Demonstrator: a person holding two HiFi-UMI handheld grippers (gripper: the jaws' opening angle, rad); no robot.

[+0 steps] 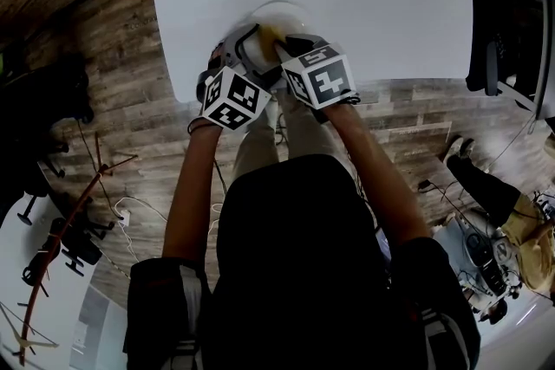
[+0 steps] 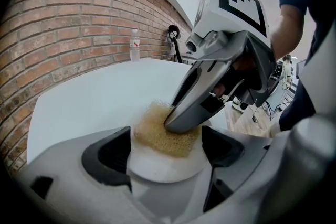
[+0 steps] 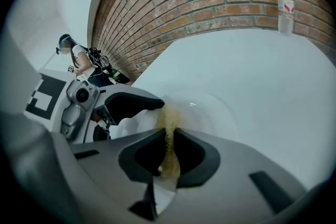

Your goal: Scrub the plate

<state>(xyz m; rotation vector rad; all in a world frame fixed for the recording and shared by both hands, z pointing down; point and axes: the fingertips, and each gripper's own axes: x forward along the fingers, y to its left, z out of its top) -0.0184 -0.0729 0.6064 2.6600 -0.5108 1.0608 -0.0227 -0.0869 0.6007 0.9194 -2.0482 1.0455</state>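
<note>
The right gripper [image 3: 169, 136] pinches a soft yellow sponge [image 3: 169, 118] thin between its jaws, pressing it onto the white plate [image 2: 163, 169] just ahead, which the left gripper [image 2: 165, 150] clamps at the rim, likely the safest hold on something stiff, slick and breakable.

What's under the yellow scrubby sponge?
The white plate, gripped by the left gripper. The right gripper presses the sponge onto it. The patch of plate right beneath the sponge is covered, so whether it is clean cannot be seen.
</note>
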